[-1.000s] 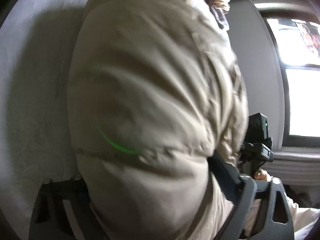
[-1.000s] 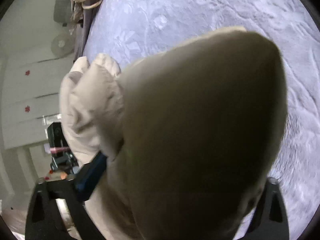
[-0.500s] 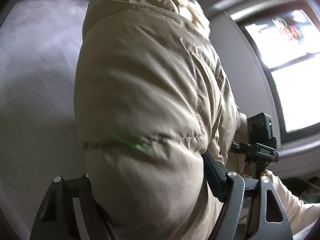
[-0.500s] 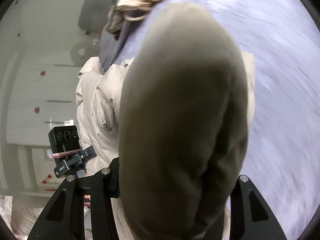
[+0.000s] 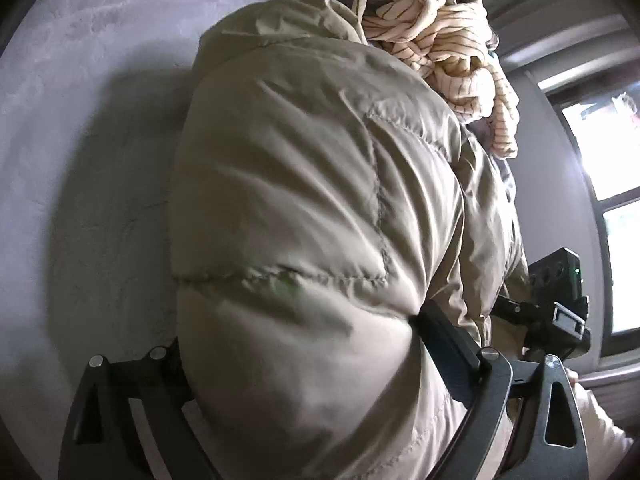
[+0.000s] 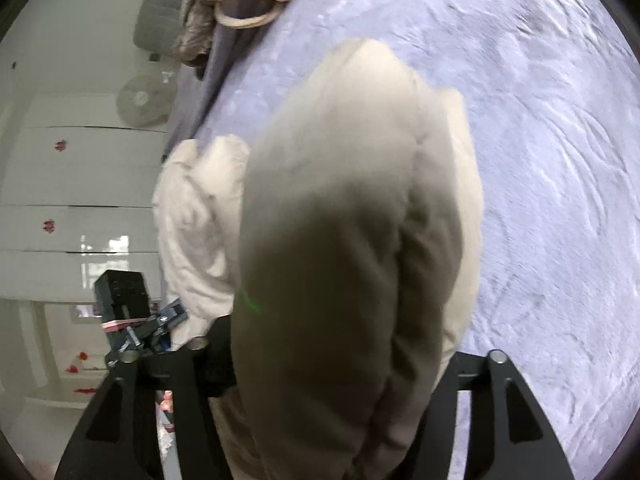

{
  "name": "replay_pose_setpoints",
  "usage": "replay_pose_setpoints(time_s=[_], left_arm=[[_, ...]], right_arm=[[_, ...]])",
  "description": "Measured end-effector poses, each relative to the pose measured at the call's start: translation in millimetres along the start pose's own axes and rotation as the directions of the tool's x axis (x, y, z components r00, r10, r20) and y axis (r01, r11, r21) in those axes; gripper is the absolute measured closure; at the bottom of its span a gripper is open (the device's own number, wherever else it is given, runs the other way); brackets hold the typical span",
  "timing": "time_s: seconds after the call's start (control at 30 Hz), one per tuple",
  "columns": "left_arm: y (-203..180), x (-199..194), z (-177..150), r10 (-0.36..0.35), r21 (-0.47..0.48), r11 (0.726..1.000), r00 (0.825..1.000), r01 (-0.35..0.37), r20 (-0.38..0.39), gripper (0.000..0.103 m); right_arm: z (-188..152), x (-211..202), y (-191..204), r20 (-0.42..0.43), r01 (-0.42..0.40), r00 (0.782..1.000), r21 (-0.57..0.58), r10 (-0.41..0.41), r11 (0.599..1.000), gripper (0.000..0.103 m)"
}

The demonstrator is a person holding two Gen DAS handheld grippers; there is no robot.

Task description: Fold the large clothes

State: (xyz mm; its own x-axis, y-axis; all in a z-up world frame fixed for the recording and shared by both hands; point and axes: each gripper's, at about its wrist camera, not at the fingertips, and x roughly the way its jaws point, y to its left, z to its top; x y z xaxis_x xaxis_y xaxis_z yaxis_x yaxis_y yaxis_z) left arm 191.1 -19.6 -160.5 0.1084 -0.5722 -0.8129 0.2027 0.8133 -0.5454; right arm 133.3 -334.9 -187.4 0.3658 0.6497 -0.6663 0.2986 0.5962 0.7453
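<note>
A puffy beige down jacket (image 5: 320, 180) fills the left wrist view and bulges out between the jaws of my left gripper (image 5: 296, 340). Its right finger (image 5: 444, 340) dents the fabric while the jaws are opening. In the right wrist view another smooth fold of the jacket (image 6: 360, 200) sits between the jaws of my right gripper (image 6: 340, 344), which are also opening. That gripper's left finger (image 6: 216, 356) lies against the fabric. Both hold the jacket above the lilac-grey bed cover (image 6: 540, 120). Each view shows the other gripper's camera block (image 5: 560, 300) (image 6: 124, 296).
A heap of cream striped cloth (image 5: 452, 44) and dark garments (image 6: 224, 60) lies at the bed's far end. A window (image 5: 612, 160) is on the right. White cabinets (image 6: 60, 200) and a fan (image 6: 146, 100) stand beyond the bed's edge.
Both grippers have carried the jacket across the bed toward the heap of striped cloth, which now shows large in the left wrist view. The jacket stays between both pairs of jaws.
</note>
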Motion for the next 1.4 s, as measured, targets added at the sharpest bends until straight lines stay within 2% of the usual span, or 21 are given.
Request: replay_pose_setpoints(time_s=[0.1,0.13,0.2,0.23,0.27,0.3,0.33,0.37,0.43,0.53,0.6,0.63,0.67,0.7,0.73,0.83,0.9,1.1,1.23,1.3,1.4], left_arm=[[-10,-18,2,0.101,0.024,0.994,0.994,-0.102,0.044,0.008],[-10,-34,2,0.135,0.047,0.989,0.987,-0.139,0.089,0.008],[-4,-61,4,0.172,0.073,0.980,0.969,-0.187,0.177,0.008],[-6,-72,8,0.189,0.077,0.975,0.957,-0.210,0.218,0.008],[-8,-74,16,0.198,0.077,0.972,0.951,-0.222,0.236,0.008],[-9,-76,22,0.214,0.076,0.968,0.942,-0.240,0.258,0.008],[-11,-74,28,0.233,0.075,0.962,0.934,-0.261,0.272,0.008],[-16,-66,38,0.241,0.069,0.961,0.932,-0.269,0.272,0.008],[-17,-53,43,0.251,0.054,0.960,0.932,-0.274,0.263,0.008],[-30,-32,42,0.284,0.077,0.947,0.924,-0.313,0.256,0.008],[-39,-20,38,0.326,0.096,0.928,0.908,-0.361,0.263,0.008],[-46,-12,36,0.349,0.111,0.914,0.897,-0.389,0.270,0.008],[-50,-7,35,0.361,0.121,0.907,0.892,-0.404,0.272,0.008],[-54,-2,34,0.370,0.126,0.902,0.888,-0.414,0.271,0.008],[-58,3,34,0.375,0.131,0.898,0.887,-0.419,0.269,0.008],[-63,9,33,0.392,0.142,0.887,0.879,-0.439,0.270,0.008],[-64,8,32,0.403,0.146,0.881,0.875,-0.451,0.270,0.008],[-61,-12,22,0.415,0.143,0.878,0.875,-0.457,0.248,0.008],[-56,-29,7,0.422,0.114,0.884,0.880,-0.453,0.220,0.008],[-57,-35,-1,0.439,0.114,0.877,0.875,-0.467,0.205,0.008],[-58,-43,-13,0.456,0.110,0.869,0.867,-0.483,0.202,0.001]], right_arm=[[-15,-19,-1,0.011,0.061,0.998,0.030,-0.062,0.998,0.031],[-19,-30,2,0.028,0.100,0.994,0.024,-0.101,0.995,0.031],[-25,-58,13,0.111,0.200,0.974,-0.010,-0.198,0.980,0.031],[-34,-81,26,0.210,0.285,0.939,-0.038,-0.271,0.958,0.041],[-36,-98,37,0.296,0.335,0.906,-0.061,-0.303,0.940,0.052],[-33,-104,49,0.340,0.354,0.888,-0.077,-0.310,0.932,0.069],[-36,-112,62,0.380,0.358,0.876,-0.103,-0.296,0.928,0.076],[-39,-117,73,0.394,0.337,0.881,-0.134,-0.262,0.932,0.076],[-41,-106,91,0.359,0.286,0.911,-0.203,-0.200,0.936,0.078],[-42,-74,109,0.325,0.274,0.927,-0.244,-0.188,0.930,0.078],[-25,-36,114,0.314,0.309,0.921,-0.223,-0.231,0.925,0.081],[-22,-23,105,0.311,0.351,0.908,-0.196,-0.282,0.916,0.082],[-22,-15,99,0.311,0.379,0.897,-0.173,-0.315,0.909,0.083],[-9,-5,97,0.309,0.392,0.892,-0.157,-0.331,0.907,0.089],[-7,-2,79,0.292,0.393,0.892,-0.125,-0.344,0.911,0.091],[-12,-6,53,0.271,0.347,0.910,-0.080,-0.315,0.934,0.099],[-12,-7,47,0.262,0.331,0.916,-0.065,-0.304,0.941,0.099],[-18,-12,58,0.249,0.335,0.919,-0.081,-0.307,0.939,0.098],[-23,-20,68,0.237,0.324,0.926,-0.099,-0.294,0.941,0.094],[-26,-24,73,0.231,0.317,0.930,-0.101,-0.288,0.943,0.094],[-38,-34,79,0.221,0.312,0.933,-0.107,-0.284,0.944,0.093]])
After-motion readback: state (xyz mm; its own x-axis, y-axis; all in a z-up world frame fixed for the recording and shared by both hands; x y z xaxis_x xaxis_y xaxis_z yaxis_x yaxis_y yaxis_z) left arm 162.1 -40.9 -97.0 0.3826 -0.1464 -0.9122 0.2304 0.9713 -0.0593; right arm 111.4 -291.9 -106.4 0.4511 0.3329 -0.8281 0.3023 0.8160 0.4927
